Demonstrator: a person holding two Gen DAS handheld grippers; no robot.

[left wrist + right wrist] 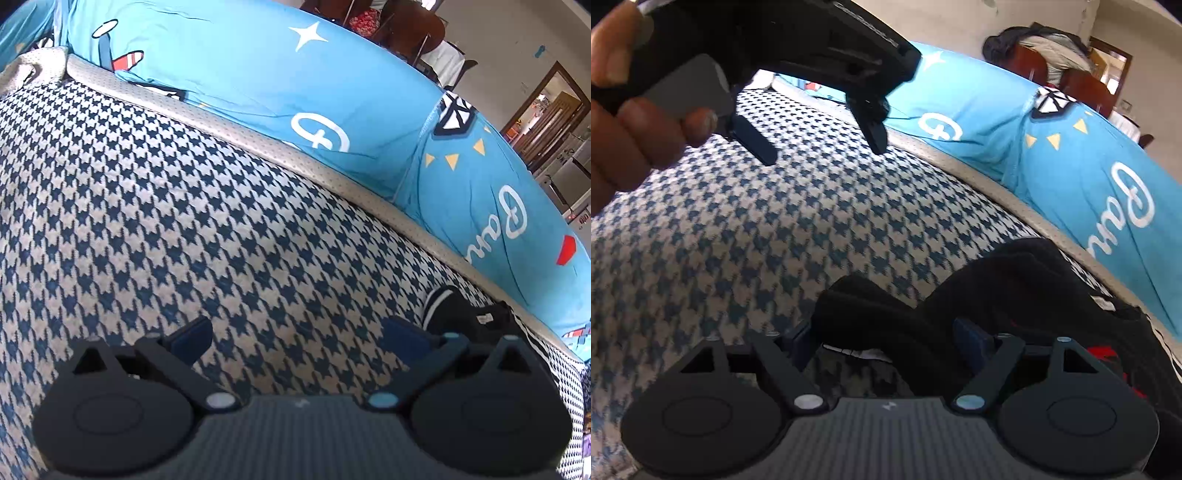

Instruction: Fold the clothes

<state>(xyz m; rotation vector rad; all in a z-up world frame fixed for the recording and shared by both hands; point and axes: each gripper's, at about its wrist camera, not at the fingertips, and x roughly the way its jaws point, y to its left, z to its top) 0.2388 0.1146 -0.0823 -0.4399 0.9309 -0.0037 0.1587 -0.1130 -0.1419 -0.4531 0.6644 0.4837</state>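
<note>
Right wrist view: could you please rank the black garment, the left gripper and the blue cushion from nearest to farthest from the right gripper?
1. Black garment: bunched between the fingers of the right gripper, on the houndstooth cover.
2. Left gripper: upper left, above the cover.
3. Blue cushion: behind the cover's beige edge, right.

Both the left gripper [295,341] and right gripper [888,338] angle downward, jaws spread wide.

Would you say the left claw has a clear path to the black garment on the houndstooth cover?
Probably yes: the left claw is open above the bare houndstooth cover, and the black garment lies just beyond its right finger, unobstructed.
</note>
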